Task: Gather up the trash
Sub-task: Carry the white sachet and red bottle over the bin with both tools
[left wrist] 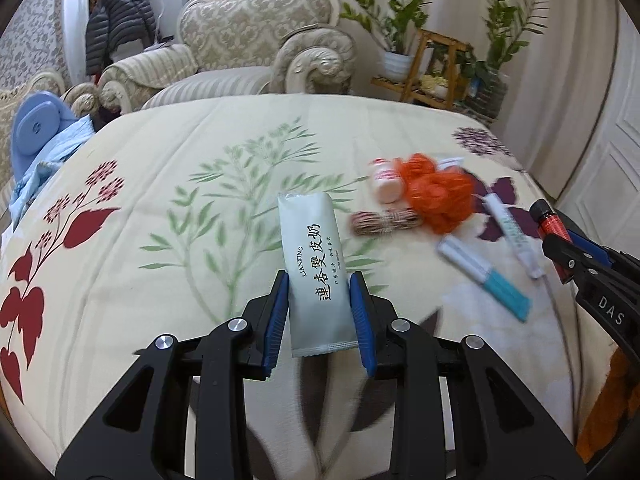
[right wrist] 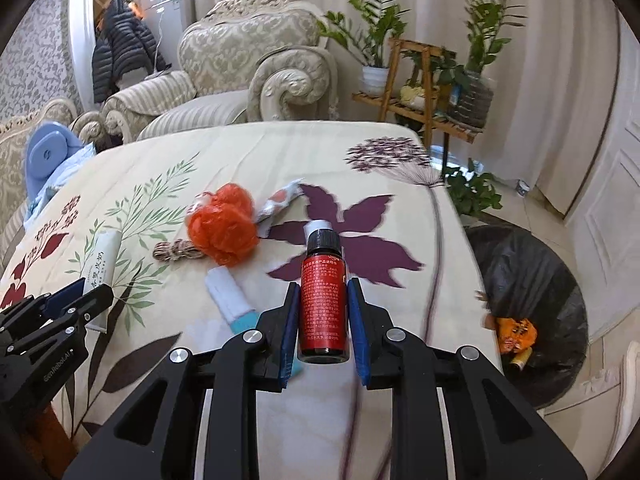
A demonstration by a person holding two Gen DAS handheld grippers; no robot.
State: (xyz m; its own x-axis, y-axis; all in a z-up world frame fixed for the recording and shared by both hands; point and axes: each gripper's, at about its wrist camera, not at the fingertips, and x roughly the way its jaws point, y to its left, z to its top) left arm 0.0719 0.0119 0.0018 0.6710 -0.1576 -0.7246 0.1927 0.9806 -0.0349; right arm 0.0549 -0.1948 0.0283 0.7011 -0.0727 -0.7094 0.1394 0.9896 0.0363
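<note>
My left gripper [left wrist: 319,280] is shut on a pale green snack packet [left wrist: 314,264] with black Chinese print, held above the flowered tablecloth [left wrist: 160,208]. My right gripper [right wrist: 323,288] is shut on a small dark bottle with a red label [right wrist: 323,304] and a black cap; it also shows at the right edge of the left wrist view [left wrist: 550,224]. On the table lie an orange mesh ball [right wrist: 224,228], a coil of twine [right wrist: 176,250], a patterned wrapper [right wrist: 280,202] and a white and teal tube [right wrist: 232,300]. A bin with a black bag [right wrist: 532,280] stands on the floor to the right.
A cream armchair [right wrist: 256,68] stands behind the table. A wooden plant stand with potted plants [right wrist: 420,80] is at the back right. A blue object on light blue cloth [right wrist: 52,152] sits at the table's left. A white door [right wrist: 612,168] is at the far right.
</note>
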